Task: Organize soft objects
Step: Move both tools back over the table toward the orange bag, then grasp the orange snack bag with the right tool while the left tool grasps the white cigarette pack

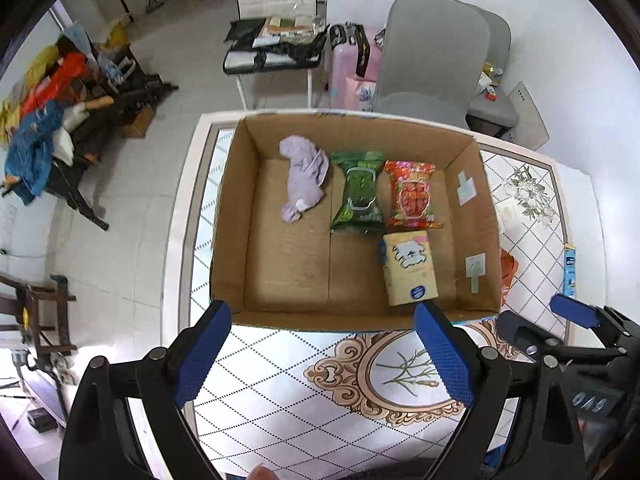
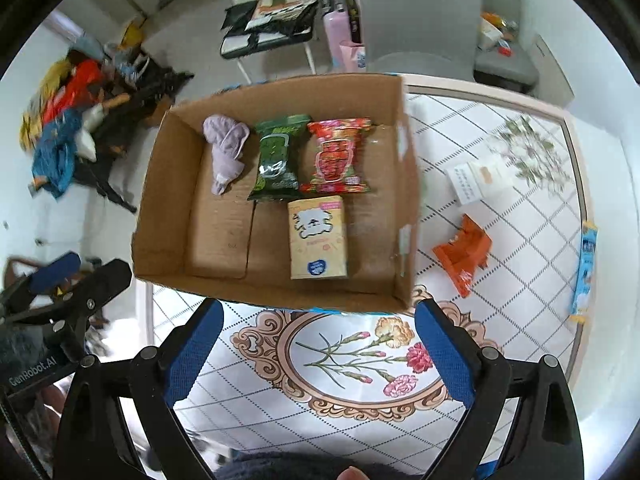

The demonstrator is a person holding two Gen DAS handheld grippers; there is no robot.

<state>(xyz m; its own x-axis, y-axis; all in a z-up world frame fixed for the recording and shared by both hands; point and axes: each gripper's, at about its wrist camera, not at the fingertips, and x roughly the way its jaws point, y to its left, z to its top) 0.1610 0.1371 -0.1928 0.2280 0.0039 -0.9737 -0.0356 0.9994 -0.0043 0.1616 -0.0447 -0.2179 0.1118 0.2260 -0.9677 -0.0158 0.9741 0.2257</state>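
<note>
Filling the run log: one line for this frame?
left gripper open, empty | right gripper open, empty | brown cardboard box: four items | orange crumpled packet on table

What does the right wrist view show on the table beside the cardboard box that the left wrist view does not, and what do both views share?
Only the right wrist view shows the white packet in full and the whole orange packet on the table; the left wrist view shows only a sliver of orange behind the box wall. Only the left wrist view shows the floor left of the table more widely. Both share the cardboard box holding the purple cloth, green packet, red packet and yellow tissue pack, plus the blue packet.
</note>
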